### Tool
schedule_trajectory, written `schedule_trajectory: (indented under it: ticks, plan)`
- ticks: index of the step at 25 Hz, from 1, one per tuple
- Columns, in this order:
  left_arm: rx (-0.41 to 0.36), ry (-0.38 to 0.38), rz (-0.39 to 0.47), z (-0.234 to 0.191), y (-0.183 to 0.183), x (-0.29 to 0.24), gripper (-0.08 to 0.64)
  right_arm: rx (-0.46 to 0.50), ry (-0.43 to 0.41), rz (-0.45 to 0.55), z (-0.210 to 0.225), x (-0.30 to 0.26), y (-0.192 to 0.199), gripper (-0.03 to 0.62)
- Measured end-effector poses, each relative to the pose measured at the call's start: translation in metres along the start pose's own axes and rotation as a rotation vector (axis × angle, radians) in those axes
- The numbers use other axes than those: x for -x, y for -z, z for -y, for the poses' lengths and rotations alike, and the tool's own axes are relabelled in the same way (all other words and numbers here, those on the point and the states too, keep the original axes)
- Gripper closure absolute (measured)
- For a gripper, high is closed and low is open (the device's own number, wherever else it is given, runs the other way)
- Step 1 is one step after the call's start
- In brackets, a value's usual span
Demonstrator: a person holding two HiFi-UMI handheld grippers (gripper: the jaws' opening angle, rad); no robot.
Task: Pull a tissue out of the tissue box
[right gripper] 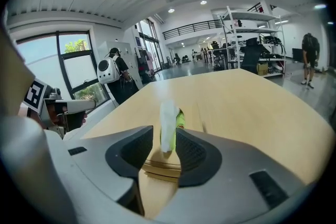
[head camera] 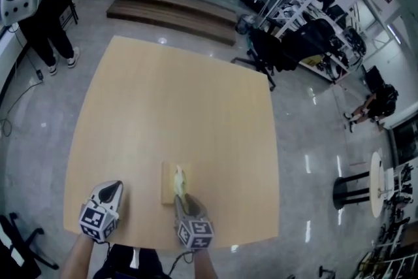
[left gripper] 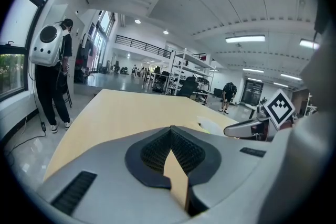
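Pale tissue [right gripper: 168, 118] is standing upright between wide-open jaws of right tool [right gripper: 167, 135], box [head camera: 168, 185] just ahead; left tool [head camera: 111, 190], closed, is hanging farther left.

Light wooden table [head camera: 176, 108], tissue box [head camera: 167, 183] near its front edge

On the pale tan table [head camera: 196, 108] we see a tissue box [head camera: 167, 185] of like wood tone, its tissue [right gripper: 168, 120] white with some yellow-green. At the table's near edge the left gripper [head camera: 112, 187] and right gripper [head camera: 183, 198] are grey, with black-and-white marker squares.
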State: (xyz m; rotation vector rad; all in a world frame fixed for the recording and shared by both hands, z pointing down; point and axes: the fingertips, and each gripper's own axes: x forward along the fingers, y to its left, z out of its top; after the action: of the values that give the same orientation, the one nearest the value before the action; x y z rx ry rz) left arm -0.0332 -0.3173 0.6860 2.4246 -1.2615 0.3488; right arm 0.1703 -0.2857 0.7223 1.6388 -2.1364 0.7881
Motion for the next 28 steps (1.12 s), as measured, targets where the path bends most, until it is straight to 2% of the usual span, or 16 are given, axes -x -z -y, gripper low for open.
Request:
schedule_trajectory:
  ticks: [9, 10, 13, 28]
  plan:
    - [0.018, -0.008, -0.020, -0.004, 0.007, -0.001, 0.554, 0.007, 0.020, -0.035, -0.001, -0.008, 0.010, 0.457]
    - [0.019, -0.010, -0.018, -0.002, 0.008, -0.002, 0.554, 0.011, 0.032, -0.036, 0.003, -0.007, 0.012, 0.497]
    - [0.017, -0.011, -0.012, -0.001, 0.011, -0.006, 0.554, 0.024, 0.057, -0.037, 0.010, -0.007, 0.018, 0.555]
    - [0.020, -0.019, -0.001, -0.005, 0.009, -0.003, 0.554, 0.005, 0.026, -0.008, 0.006, -0.005, 0.013, 0.579]
